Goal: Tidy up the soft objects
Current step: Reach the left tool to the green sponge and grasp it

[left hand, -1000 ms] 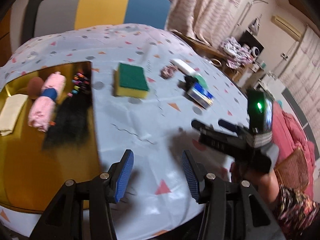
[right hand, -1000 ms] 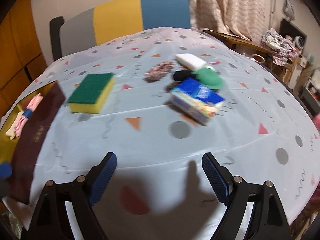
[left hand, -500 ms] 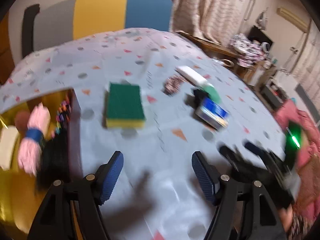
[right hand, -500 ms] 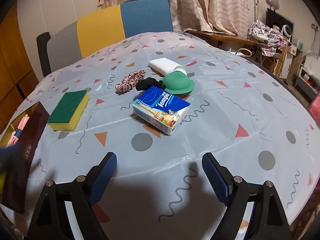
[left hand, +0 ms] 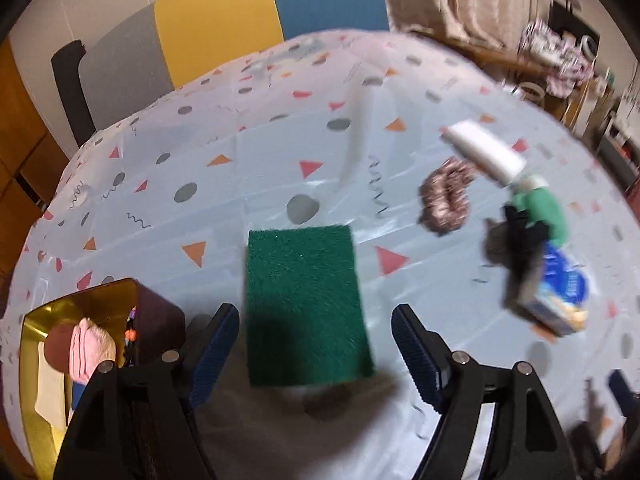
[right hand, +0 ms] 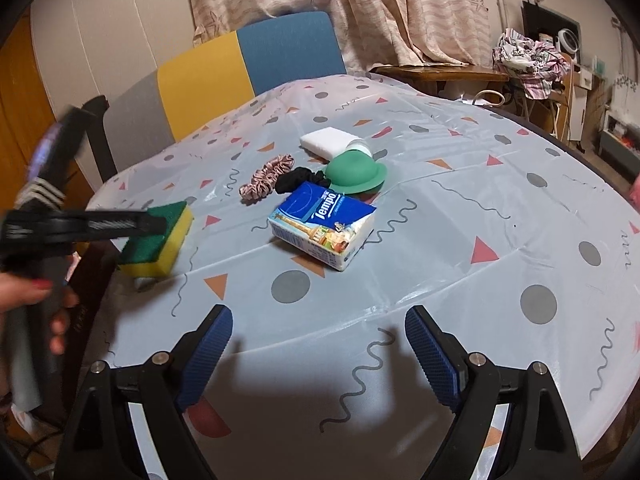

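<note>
Round surface [right hand: 460,216] under a pale cloth printed with triangles, dots and squiggles. My left tongs [left hand: 312,344] have just been opening; they now stand wide, straddling the green-topped yellow sponge [left hand: 304,304] without pressing it. My right tongs [right hand: 318,350] hang released over bare cloth. Mid-surface, close together: tissue pack [right hand: 322,230], green hat [right hand: 356,174], black scrunchie [right hand: 294,181], pink scrunchie [right hand: 266,180], white sponge [right hand: 330,140]. Gold box [left hand: 44,364] at the left edge holds a pink roll [left hand: 88,350]. Behind: grey-yellow-blue chair [right hand: 240,68], curtains [right hand: 340,8].
</note>
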The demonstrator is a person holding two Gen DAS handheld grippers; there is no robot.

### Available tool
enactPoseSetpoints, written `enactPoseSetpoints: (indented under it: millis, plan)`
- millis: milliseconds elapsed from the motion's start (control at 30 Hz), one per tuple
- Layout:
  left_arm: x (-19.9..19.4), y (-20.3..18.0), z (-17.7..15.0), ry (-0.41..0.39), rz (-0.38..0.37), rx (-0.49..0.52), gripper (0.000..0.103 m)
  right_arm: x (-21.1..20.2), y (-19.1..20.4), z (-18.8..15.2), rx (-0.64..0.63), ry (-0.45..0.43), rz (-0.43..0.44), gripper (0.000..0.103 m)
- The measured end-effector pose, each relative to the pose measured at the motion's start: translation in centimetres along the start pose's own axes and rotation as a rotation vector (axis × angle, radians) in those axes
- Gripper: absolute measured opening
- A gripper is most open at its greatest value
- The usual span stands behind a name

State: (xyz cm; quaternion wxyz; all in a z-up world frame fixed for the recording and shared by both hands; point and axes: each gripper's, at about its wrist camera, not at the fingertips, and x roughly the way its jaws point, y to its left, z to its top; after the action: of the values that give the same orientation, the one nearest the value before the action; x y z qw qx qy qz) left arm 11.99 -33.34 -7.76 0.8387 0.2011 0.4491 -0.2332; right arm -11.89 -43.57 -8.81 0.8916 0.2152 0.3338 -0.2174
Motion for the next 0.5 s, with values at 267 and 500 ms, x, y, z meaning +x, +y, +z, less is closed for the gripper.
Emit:
enactPoseSetpoints:
  millis: [267, 500]
  plan:
    - [3.5, 0.6, -0.8, 0.062, -0.049, -0.027, 0.081, -0.3, -0.7, 0.0, 0.011, -0.014, 0.007, 0.091]
    - [2.3, 0.7, -2.7, 0.024, -0.087, -0.075, 0.072, 0.8, -1.2, -0.1, 0.013, 0.018, 0.005, 0.091]
